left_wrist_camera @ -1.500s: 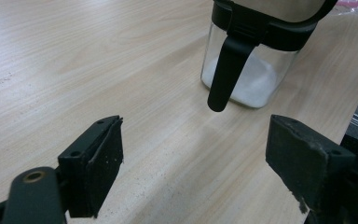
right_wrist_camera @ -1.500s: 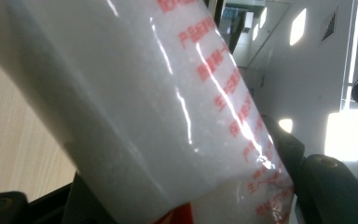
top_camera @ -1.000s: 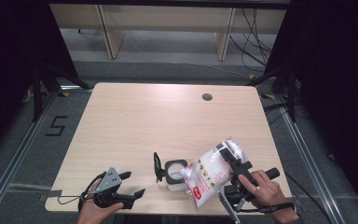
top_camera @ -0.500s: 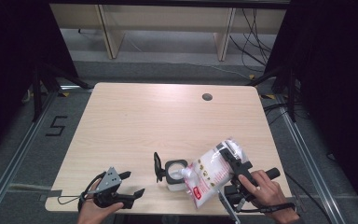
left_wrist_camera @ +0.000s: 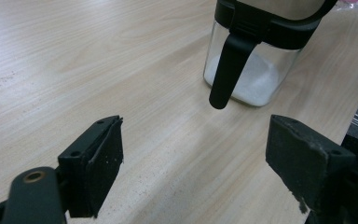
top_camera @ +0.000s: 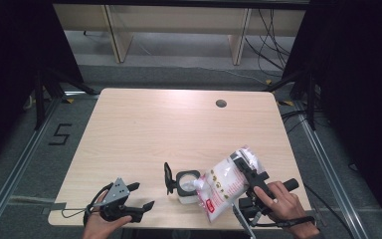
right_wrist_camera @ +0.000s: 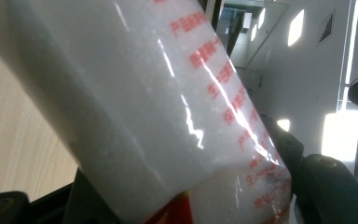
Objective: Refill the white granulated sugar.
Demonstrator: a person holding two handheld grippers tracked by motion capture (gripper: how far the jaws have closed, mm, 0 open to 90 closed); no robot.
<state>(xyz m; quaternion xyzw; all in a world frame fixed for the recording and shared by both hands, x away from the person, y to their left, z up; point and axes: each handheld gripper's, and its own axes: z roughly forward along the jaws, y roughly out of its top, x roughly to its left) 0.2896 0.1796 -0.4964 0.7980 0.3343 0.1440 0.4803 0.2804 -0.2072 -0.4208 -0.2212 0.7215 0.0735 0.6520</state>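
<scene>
Near the front edge of the table [top_camera: 144,124], about midway along it: a clear jar [top_camera: 187,186] with a black collar, its flip lid [top_camera: 168,178] swung up and back on the left side, mouth left open to receive. White granules already lying in the bottom of the jar, seen through the glass in the left gripper view.

Just right of the jar, toward the front right corner: a plastic bag [top_camera: 224,183] of white granules with red print, pinched in the right gripper [top_camera: 250,175] and tilted down to the left, one corner brought right to the jar's mouth. Held aslant that way, most likely, to let the contents run toward the low corner and into the jar. Whether anything is flowing: cannot tell. In the right gripper view, jaws closed on either side of the bag, film pressed flat between them.

Left gripper [top_camera: 138,195] parked low by the front left corner, well apart from the jar, jaws spread wide and empty, aimed at the jar's handle [left_wrist_camera: 227,70]. Probably kept ready to steady the jar if the bag nudges it.
</scene>
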